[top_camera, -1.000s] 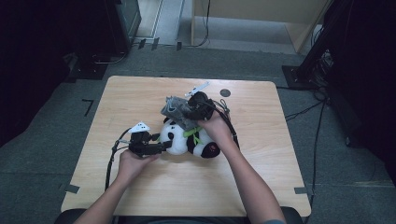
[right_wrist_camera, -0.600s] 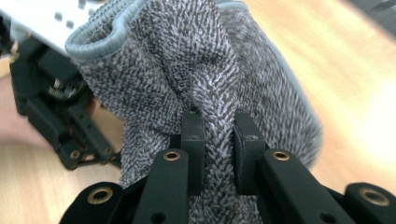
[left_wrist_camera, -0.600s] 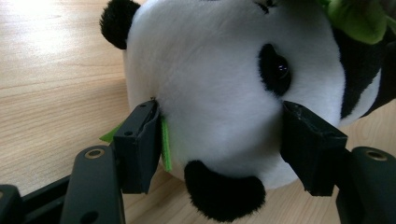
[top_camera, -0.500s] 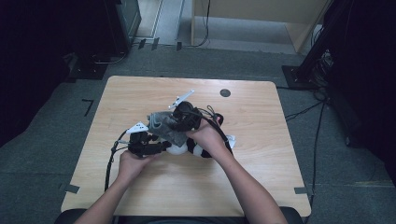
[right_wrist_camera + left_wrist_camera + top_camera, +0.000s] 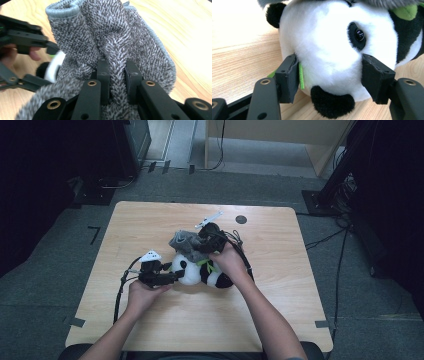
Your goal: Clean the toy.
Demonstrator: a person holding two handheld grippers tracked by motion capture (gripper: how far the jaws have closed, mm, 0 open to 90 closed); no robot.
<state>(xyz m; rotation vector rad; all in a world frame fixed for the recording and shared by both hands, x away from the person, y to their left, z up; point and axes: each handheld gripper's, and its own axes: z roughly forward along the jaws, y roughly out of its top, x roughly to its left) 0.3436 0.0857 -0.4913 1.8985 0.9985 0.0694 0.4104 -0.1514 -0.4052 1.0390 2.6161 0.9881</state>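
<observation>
Toward the left of the table (image 5: 150, 220), left gripper (image 5: 174, 276) closed on the head of a toy panda (image 5: 329, 47). One pad at each cheek, pressing into the white fur, with a thin green strip (image 5: 301, 77) caught beside the near pad. Panda lying on its side on the wood, near the middle of the table, body trailing away to the right.

Likely very light and soft all through: bound to squash and spring back, no risk of breaking. Fur probably a little slippery, so best held across the widest part of the head, as now, or around the body. Not by an ear, which would likely slide out.

Just right of that, above the panda, right gripper (image 5: 116, 72) clenched tight on a gathered fold of grey cloth (image 5: 112, 32). Rest of it hanging loose and draped against the panda's upper side.

Limp, rough knit, judged easy to pinch and unlikely to slip. No shape of its own, so better gripped near the hemmed edge for spreading it out.
</observation>
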